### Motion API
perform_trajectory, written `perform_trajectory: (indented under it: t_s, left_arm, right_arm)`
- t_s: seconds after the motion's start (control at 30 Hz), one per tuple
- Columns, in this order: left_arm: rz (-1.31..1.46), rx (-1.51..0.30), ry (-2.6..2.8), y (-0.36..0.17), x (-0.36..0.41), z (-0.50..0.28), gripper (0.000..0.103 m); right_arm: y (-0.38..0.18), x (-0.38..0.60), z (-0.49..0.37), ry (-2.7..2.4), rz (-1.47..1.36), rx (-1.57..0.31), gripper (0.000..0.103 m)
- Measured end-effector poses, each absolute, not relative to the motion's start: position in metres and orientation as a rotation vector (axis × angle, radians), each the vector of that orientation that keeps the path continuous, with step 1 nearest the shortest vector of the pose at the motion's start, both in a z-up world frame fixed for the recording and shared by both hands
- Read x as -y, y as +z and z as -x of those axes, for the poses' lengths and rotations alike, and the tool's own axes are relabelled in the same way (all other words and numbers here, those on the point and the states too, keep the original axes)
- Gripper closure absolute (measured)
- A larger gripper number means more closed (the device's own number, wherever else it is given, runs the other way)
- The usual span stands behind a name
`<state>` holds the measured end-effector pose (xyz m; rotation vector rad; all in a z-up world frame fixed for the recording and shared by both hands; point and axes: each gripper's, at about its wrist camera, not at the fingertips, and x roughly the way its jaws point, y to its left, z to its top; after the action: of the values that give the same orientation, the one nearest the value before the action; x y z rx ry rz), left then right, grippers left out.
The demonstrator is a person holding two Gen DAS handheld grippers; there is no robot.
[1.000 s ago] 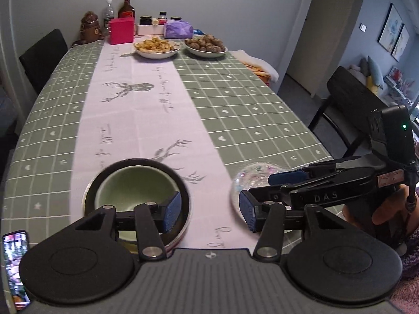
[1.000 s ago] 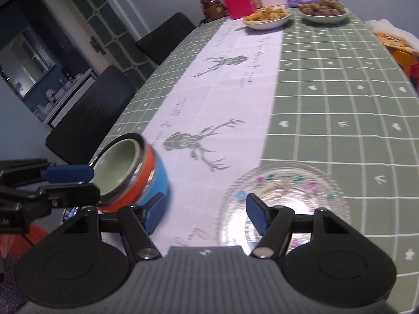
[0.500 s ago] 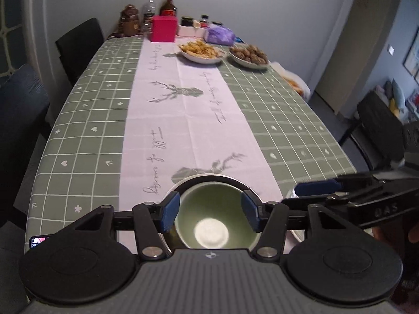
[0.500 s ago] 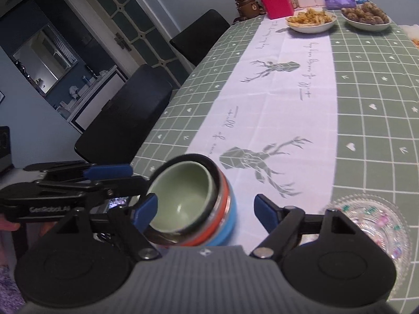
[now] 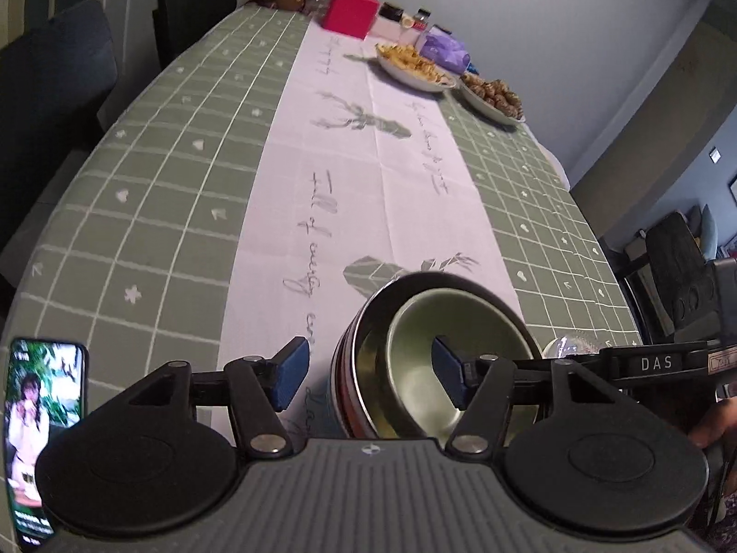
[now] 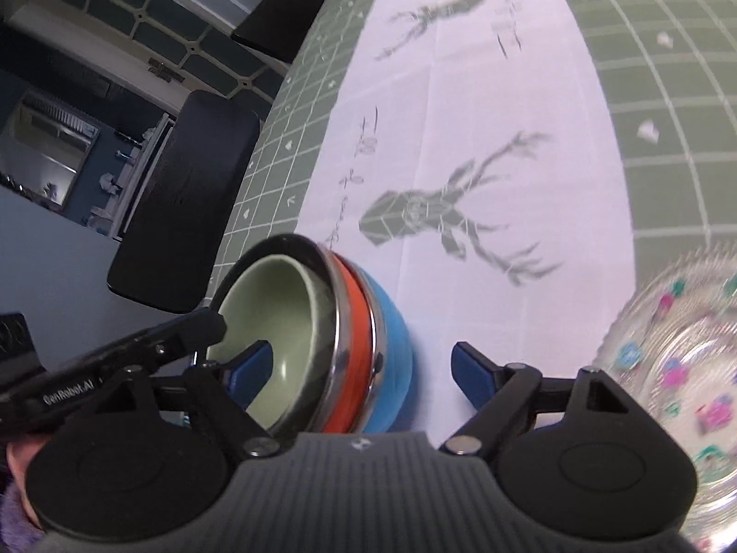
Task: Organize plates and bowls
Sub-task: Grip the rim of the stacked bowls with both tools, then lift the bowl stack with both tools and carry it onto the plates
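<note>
A stack of nested bowls sits at the table's near edge: a pale green bowl (image 5: 414,336) inside a steel-rimmed one, over an orange bowl (image 6: 357,345) and a blue bowl (image 6: 396,341). My left gripper (image 5: 371,375) straddles the stack's left wall, one pad inside the green bowl and one outside. Its jaws are opening and neither pad presses on the wall. My right gripper (image 6: 359,366) straddles the opposite wall the same way, its jaws opening too, with a gap at the outer pad. A clear glass plate (image 6: 681,368) with coloured dots lies just right of the stack.
A phone (image 5: 41,414) with its screen lit lies at the near left edge. Two plates of food (image 5: 414,69) and a pink box (image 5: 350,14) with bottles stand at the far end. Dark chairs (image 6: 184,193) line the left side, and another chair (image 5: 677,272) stands on the right.
Both grippers have come down onto the bowl stack from either side and spread their jaws wider. The right one swung left from the glass plate to the stack.
</note>
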<state>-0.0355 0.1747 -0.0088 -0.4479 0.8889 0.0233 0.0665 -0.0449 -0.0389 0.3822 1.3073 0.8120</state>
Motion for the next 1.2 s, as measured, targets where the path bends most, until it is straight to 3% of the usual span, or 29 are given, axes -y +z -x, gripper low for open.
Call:
perform_trajectory:
  t_s: [0.3, 0.37, 0.7, 1.2]
  left_arm:
    - [0.581, -0.995, -0.007, -0.034, -0.181, 0.029, 0.031]
    - [0.622, -1.012, -0.011, -0.039, -0.183, 0.030, 0.031]
    - [0.789, -1.022, 0.002, -0.060, -0.193, 0.033, 0.032]
    - [0.752, -1.009, 0.030, -0.059, -0.183, 0.030, 0.041]
  right_arm:
    - [-0.055, 0.047, -0.068, 0.822, -0.481, -1.373, 0.020]
    - [-0.058, 0.047, -0.068, 0.816, -0.493, -1.385, 0.025]
    - [-0.068, 0.045, -0.067, 0.818, -0.548, -1.428, 0.028]
    - [-0.073, 0.051, -0.065, 0.809, -0.628, -1.437, 0.039]
